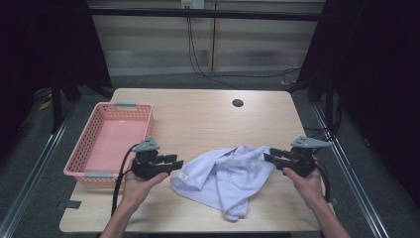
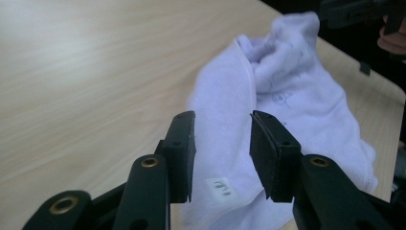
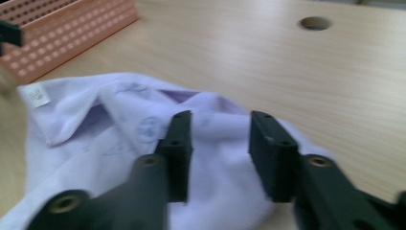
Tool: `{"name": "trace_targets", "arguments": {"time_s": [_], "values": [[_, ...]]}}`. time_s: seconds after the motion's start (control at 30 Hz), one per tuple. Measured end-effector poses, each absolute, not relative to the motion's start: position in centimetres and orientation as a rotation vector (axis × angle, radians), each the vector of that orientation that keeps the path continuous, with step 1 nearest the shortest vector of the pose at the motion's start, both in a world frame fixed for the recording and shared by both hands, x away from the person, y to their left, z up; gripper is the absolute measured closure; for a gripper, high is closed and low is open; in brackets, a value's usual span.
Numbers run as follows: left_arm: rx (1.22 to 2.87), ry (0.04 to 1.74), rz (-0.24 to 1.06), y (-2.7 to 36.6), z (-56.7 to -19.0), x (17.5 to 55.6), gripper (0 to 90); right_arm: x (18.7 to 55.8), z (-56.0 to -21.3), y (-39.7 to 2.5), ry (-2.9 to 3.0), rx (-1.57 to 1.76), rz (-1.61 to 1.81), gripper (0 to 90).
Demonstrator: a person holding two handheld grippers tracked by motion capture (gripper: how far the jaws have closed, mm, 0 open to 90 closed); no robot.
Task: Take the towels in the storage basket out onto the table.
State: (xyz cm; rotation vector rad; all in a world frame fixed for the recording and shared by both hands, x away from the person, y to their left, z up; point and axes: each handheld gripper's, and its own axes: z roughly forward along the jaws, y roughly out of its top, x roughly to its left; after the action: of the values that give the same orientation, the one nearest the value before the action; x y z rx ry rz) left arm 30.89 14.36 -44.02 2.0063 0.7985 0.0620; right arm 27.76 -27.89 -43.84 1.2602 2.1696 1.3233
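High view shows the lilac towel [image 1: 225,176] lying crumpled on the desk [image 1: 208,119], between the left claw [image 1: 177,163] and right claw [image 1: 268,156]. Both claws are open and hold nothing, so grasping and the later handling remain.

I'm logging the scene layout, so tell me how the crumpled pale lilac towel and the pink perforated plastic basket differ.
The crumpled pale lilac towel is soft cloth lying in loose folds; the pink perforated plastic basket is rigid, rectangular and upright. The towel lies between the left gripper and right gripper, both open; the basket sits at the table's left edge, beyond the left gripper. The towel bears a small white label; the basket has grey handles. Both rest on the wooden table.
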Motion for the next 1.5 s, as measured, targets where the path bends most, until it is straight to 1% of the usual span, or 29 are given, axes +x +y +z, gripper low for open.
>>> {"name": "trace_targets", "arguments": {"time_s": [0.1, 0.13, 0.2, 0.27, 0.33, 0.37, 0.43, 0.47, 0.5, 0.57, 0.6, 0.63, 0.67, 0.7, 0.73, 0.77, 0.9, 1.03, 1.07, 1.2, 1.23, 1.3, 1.4, 1.43, 1.5], "values": [[2.055, 0.779, 0.000, 12.0, -45.8, 31.9, 57.3, 28.1, -44.6, -25.6, 2.249, 1.230, 1.319, 65.4], [2.070, 0.782, -0.007, 11.3, -46.3, 32.1, 55.1, 28.1, -44.8, -25.0, 2.269, 1.217, 1.322, 63.4], [2.125, 0.779, 0.026, 10.2, -47.2, 32.5, 48.9, 28.2, -45.2, -24.1, 2.305, 1.188, 1.320, 57.8], [2.141, 0.806, -0.007, 9.7, -48.1, 33.0, 42.1, 28.3, -45.8, -23.5, 2.333, 1.183, 1.296, 52.1], [2.158, 0.782, 0.002, 9.3, -48.6, 33.1, 38.9, 28.4, -46.5, -23.2, 2.359, 1.186, 1.275, 51.7], [2.165, 0.779, 0.013, 9.0, -48.7, 33.1, 38.7, 28.4, -46.9, -23.0, 2.370, 1.178, 1.258, 51.5], [2.174, 0.761, 0.024, 8.3, -48.8, 33.3, 37.4, 28.5, -47.4, -22.6, 2.361, 1.195, 1.224, 55.9], [2.204, 0.752, 0.042, 7.8, -49.0, 33.3, 37.2, 28.6, -47.5, -22.5, 2.351, 1.204, 1.236, 58.4], [2.238, 0.747, 0.073, 7.3, -49.3, 33.4, 37.1, 28.8, -47.5, -22.5, 2.347, 1.208, 1.241, 63.8], [2.233, 0.744, 0.075, 7.1, -49.5, 33.6, 37.0, 28.8, -47.2, -22.6, 2.311, 1.222, 1.242, 76.8], [2.248, 0.744, 0.104, 7.0, -49.4, 33.5, 40.0, 28.9, -47.0, -23.0, 2.292, 1.234, 1.256, 80.7], [2.273, 0.737, 0.163, 7.0, -49.4, 33.3, 48.0, 28.9, -46.9, -23.3, 2.277, 1.250, 1.260, 81.7], [2.287, 0.727, 0.186, 7.0, -49.3, 33.1, 57.1, 29.0, -46.8, -23.7, 2.266, 1.258, 1.273, 82.3], [2.300, 0.710, 0.205, 7.0, -49.2, 33.0, 68.8, 29.0, -46.7, -24.1, 2.256, 1.270, 1.290, 82.8], [2.301, 0.707, 0.188, 7.1, -49.1, 33.0, 76.5, 29.1, -46.5, -24.4, 2.242, 1.278, 1.297, 82.9], [2.309, 0.718, 0.174, 7.2, -49.0, 33.0, 79.8, 29.1, -46.4, -24.7, 2.234, 1.285, 1.305, 82.8], [2.255, 0.736, 0.080, 8.3, -48.4, 32.8, 82.5, 28.9, -45.4, -25.9, 2.188, 1.288, 1.323, 82.2], [2.197, 0.785, 0.081, 10.6, -47.3, 32.5, 82.7, 29.0, -44.5, -27.8, 2.108, 1.330, 1.355, 84.0], [2.177, 0.810, 0.069, 11.2, -47.1, 32.5, 82.7, 29.1, -44.2, -28.3, 2.084, 1.337, 1.350, 89.6], [2.138, 0.838, 0.071, 13.3, -46.5, 31.9, 82.6, 29.3, -42.9, -30.3, 2.015, 1.345, 1.385, 90.0], [2.136, 0.840, 0.065, 13.5, -46.5, 31.7, 82.6, 29.2, -43.0, -30.0, 2.044, 1.333, 1.391, 89.7], [2.140, 0.831, 0.039, 13.6, -46.6, 31.5, 82.5, 28.8, -43.8, -28.7, 2.140, 1.293, 1.383, 74.8], [2.169, 0.801, 0.010, 13.5, -46.8, 30.9, 82.3, 28.4, -45.4, -26.4, 2.253, 1.251, 1.370, 58.2], [2.173, 0.794, -0.005, 13.5, -46.8, 30.5, 82.2, 28.4, -45.9, -25.7, 2.286, 1.246, 1.348, 54.5], [2.180, 0.775, -0.022, 13.6, -47.0, 29.9, 81.6, 28.5, -46.5, -24.9, 2.313, 1.248, 1.286, 52.7]]}}
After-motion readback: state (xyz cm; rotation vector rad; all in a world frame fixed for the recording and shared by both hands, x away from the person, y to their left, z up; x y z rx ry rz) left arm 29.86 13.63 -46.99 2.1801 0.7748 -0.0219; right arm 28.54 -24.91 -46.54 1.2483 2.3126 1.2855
